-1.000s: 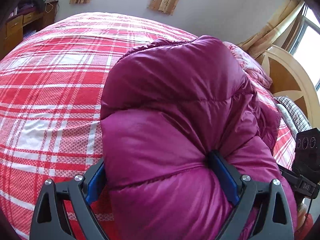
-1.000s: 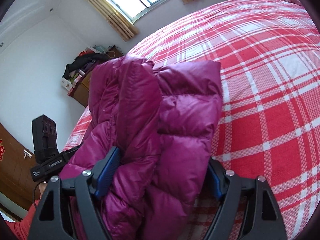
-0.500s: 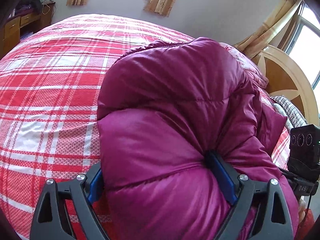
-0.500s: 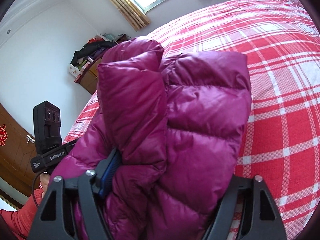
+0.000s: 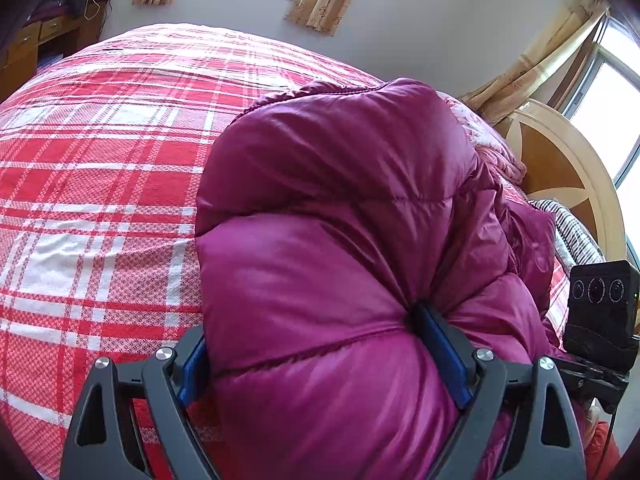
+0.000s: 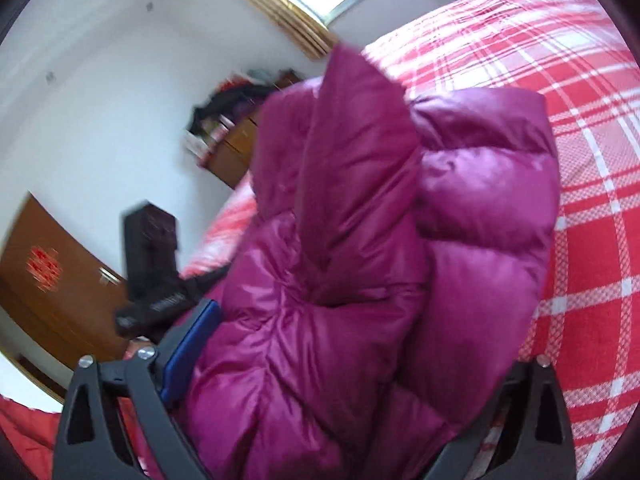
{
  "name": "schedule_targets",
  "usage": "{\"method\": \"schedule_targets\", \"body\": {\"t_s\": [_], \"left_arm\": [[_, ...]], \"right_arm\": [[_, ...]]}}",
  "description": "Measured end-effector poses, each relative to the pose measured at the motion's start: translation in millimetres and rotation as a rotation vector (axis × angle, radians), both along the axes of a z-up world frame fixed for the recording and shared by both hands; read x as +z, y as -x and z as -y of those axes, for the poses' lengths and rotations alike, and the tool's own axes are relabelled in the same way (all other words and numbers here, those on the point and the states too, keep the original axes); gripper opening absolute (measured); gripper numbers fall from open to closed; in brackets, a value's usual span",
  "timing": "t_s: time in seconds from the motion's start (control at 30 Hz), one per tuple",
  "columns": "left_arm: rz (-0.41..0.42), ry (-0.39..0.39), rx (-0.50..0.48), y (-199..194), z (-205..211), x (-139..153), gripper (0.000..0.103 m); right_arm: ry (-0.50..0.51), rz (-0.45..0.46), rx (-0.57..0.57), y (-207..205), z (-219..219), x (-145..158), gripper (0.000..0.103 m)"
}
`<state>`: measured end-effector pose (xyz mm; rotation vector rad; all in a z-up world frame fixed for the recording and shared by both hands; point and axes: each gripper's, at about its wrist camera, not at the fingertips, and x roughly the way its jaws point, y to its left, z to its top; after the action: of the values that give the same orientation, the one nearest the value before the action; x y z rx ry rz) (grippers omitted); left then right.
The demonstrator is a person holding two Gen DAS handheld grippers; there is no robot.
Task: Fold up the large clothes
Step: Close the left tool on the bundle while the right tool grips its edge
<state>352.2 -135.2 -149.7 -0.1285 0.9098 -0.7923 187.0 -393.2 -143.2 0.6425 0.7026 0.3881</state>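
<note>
A magenta puffer jacket (image 5: 340, 220) fills most of the left wrist view, bunched over the red plaid bed (image 5: 100, 160). My left gripper (image 5: 320, 348) is shut on a thick fold of it, the blue pads (image 5: 444, 356) pressed into the padding. In the right wrist view the same jacket (image 6: 400, 240) is bunched and lifted, blurred by motion. My right gripper (image 6: 352, 364) is shut on another thick fold; its left blue pad (image 6: 188, 352) shows, the right finger is hidden behind the fabric.
The bed's wooden headboard (image 5: 560, 168) and striped bedding (image 5: 568, 228) lie at the right. The other gripper's body (image 5: 600, 312) is close on the right. A wooden dresser (image 6: 236, 148) with clutter and a brown door (image 6: 52, 280) stand by the wall.
The right gripper has lifted and tilted, raising its fold of jacket higher, with motion blur now. The left gripper keeps its grip and has shifted only slightly.
</note>
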Motion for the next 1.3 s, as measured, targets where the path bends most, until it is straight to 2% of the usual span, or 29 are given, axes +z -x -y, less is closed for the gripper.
{"method": "schedule_targets", "body": {"t_s": [0.13,0.17,0.2,0.27,0.4,0.53,0.67,0.93,1.07,1.17,1.3], "left_arm": [[-0.007,0.012,-0.003,-1,-3,-1,0.09],[-0.008,0.016,-0.003,-2,-4,-1,0.09],[-0.005,0.011,-0.001,-1,-3,-1,0.09],[0.011,-0.015,0.001,1,0,1,0.089],[0.034,-0.045,0.005,7,5,5,0.081],[0.062,-0.077,0.01,14,9,7,0.072],[0.048,-0.065,0.016,21,7,8,0.066],[0.029,-0.05,0.036,66,-20,6,0.065],[0.048,-0.082,0.045,89,-28,9,0.065],[0.066,-0.111,0.058,99,-32,10,0.065],[0.068,-0.148,0.074,107,-34,14,0.064]], "right_arm": [[-0.192,0.003,-0.067,4,33,-14,0.074],[-0.198,-0.005,-0.082,3,36,-17,0.068],[-0.169,-0.02,-0.092,2,34,-17,0.061],[-0.076,-0.047,-0.102,-3,24,-13,0.06],[-0.007,-0.086,-0.143,-8,17,-11,0.05],[0.121,-0.107,-0.193,-13,-9,1,0.044],[0.113,-0.106,-0.198,-8,-22,3,0.035],[0.022,-0.088,-0.242,48,-30,-4,0.033],[0.065,-0.08,-0.276,72,-48,-2,0.033],[0.088,-0.079,-0.28,74,-61,0,0.033],[0.085,-0.094,-0.278,70,-53,5,0.033]]}}
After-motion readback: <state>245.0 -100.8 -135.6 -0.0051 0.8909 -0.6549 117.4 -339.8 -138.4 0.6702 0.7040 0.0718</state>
